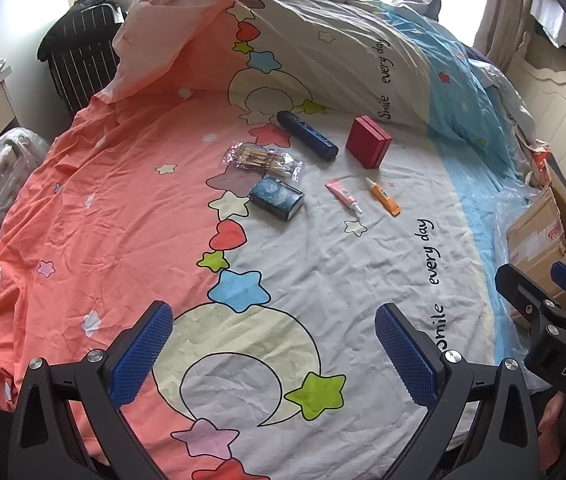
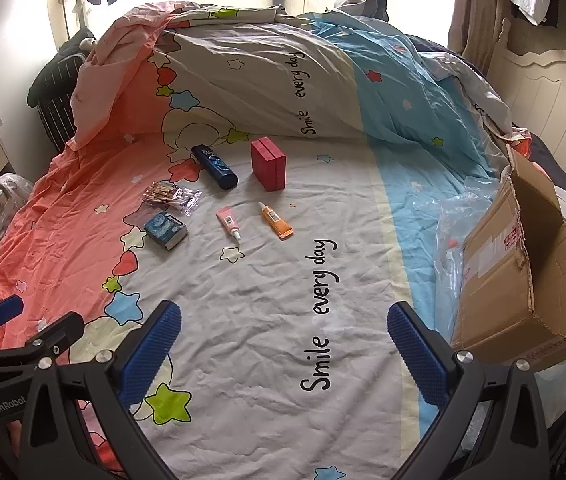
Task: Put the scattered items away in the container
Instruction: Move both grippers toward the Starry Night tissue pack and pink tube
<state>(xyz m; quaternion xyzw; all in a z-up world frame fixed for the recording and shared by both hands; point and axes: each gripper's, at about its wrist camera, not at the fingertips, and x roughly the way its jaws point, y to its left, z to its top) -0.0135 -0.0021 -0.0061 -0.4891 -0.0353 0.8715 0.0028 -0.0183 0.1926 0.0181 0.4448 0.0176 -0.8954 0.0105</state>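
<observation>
Several items lie on the bed sheet: a red box [image 1: 368,142] [image 2: 268,164], a dark blue bottle [image 1: 307,135] [image 2: 215,167], a bag of cotton swabs [image 1: 261,160] [image 2: 171,197], a blue patterned box [image 1: 276,197] [image 2: 166,231], a pink tube [image 1: 343,195] [image 2: 228,223] and an orange tube [image 1: 383,197] [image 2: 276,221]. An open cardboard box [image 2: 523,276] [image 1: 539,236] stands at the bed's right side. My left gripper [image 1: 273,354] and right gripper [image 2: 283,354] are open and empty, well short of the items.
A bunched duvet [image 2: 267,80] rises behind the items. A clear plastic bag [image 2: 453,248] lies beside the cardboard box. A headboard [image 2: 551,88] is at the right. A dark chair with clothes [image 1: 83,48] stands past the bed's far left corner.
</observation>
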